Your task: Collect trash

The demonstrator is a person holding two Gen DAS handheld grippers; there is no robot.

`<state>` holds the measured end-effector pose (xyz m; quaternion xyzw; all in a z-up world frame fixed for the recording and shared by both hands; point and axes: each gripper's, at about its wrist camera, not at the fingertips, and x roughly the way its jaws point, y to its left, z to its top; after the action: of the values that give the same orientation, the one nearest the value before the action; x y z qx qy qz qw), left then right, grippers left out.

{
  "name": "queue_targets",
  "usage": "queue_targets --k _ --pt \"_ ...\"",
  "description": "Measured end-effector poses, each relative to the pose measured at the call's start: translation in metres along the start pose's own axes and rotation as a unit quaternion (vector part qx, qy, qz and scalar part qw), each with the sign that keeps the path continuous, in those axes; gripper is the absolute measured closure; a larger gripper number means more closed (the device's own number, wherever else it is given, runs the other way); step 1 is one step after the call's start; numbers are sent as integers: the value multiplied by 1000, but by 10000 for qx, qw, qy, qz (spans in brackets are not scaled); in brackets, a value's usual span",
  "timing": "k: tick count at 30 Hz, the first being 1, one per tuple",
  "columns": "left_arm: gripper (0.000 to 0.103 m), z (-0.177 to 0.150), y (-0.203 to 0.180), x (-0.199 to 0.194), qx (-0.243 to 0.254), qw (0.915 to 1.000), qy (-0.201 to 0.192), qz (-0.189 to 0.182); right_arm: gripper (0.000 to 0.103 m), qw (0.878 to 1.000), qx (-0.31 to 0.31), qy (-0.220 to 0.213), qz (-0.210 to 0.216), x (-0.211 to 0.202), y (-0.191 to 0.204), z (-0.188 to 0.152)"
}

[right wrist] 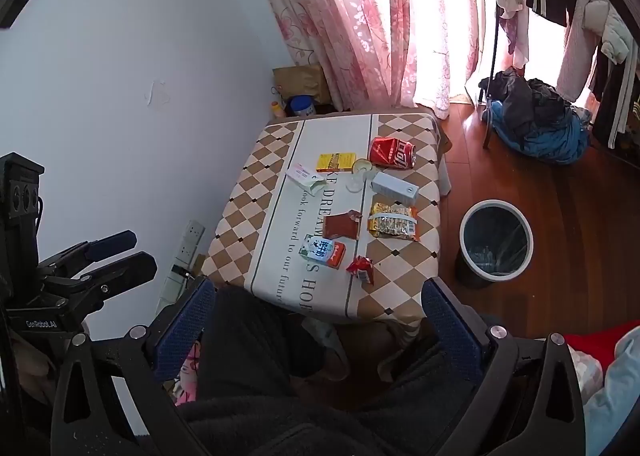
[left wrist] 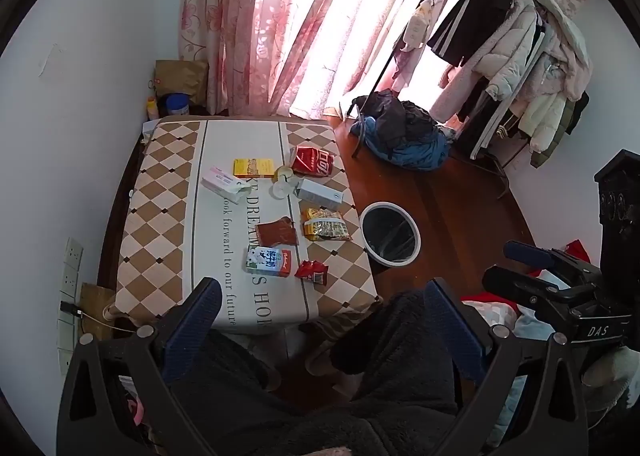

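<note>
The left hand-held gripper (left wrist: 322,298) hangs with its blue-padded fingers spread wide and nothing between them, held back over the person's dark fleecy lap, short of the bench. The right hand-held gripper (right wrist: 314,296) stands the same way, fingers apart and empty. Both look poised for a first reach, kept high so each camera takes in the whole spread.

The low bench (left wrist: 160,216) under a brown-and-cream diamond-patterned cloth carries all the trash, which serves as the landmark. Nearest the grippers on it lie a small crumpled red wrapper (left wrist: 312,271) and, just beside it, a blue-and-white milk carton (left wrist: 267,262) lying flat. Further in are a torn brown sachet (left wrist: 277,234) and a yellow snack packet (left wrist: 326,225). Beyond those sit a pale grey-blue box (left wrist: 320,192), a pink-and-white box (left wrist: 224,182), a yellow flat box (left wrist: 254,167) and a crushed red drink can (left wrist: 313,162) at the bench's far side.

The white-rimmed round bin (left wrist: 390,234) with a dark liner stands on the wooden floor just beside the bench's right edge, probably so each piece needs only a short carry. Nothing clearly shows in it yet.
</note>
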<state>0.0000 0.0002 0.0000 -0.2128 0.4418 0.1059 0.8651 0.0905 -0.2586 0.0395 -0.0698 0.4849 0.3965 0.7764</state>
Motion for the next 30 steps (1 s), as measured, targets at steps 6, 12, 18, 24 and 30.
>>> queue_targets --k 6,12,18,24,30 --pt "0 -7 -10 2 28 10000 -20 -4 0 10000 -37 7 4 -2 0 0" --pt "0 -8 -5 0 -9 10000 -13 -92 0 10000 -57 -8 -31 -7 4 3" --pt "0 -8 -5 -1 -37 9999 3 -124 0 10000 -34 57 28 0 0 0" --pt "0 -10 -5 -2 -53 9999 -16 -137 0 9999 -102 67 50 2 4 0" --pt "0 -8 -4 -2 -53 9998 6 -173 0 9999 -133 72 78 5 9 3"
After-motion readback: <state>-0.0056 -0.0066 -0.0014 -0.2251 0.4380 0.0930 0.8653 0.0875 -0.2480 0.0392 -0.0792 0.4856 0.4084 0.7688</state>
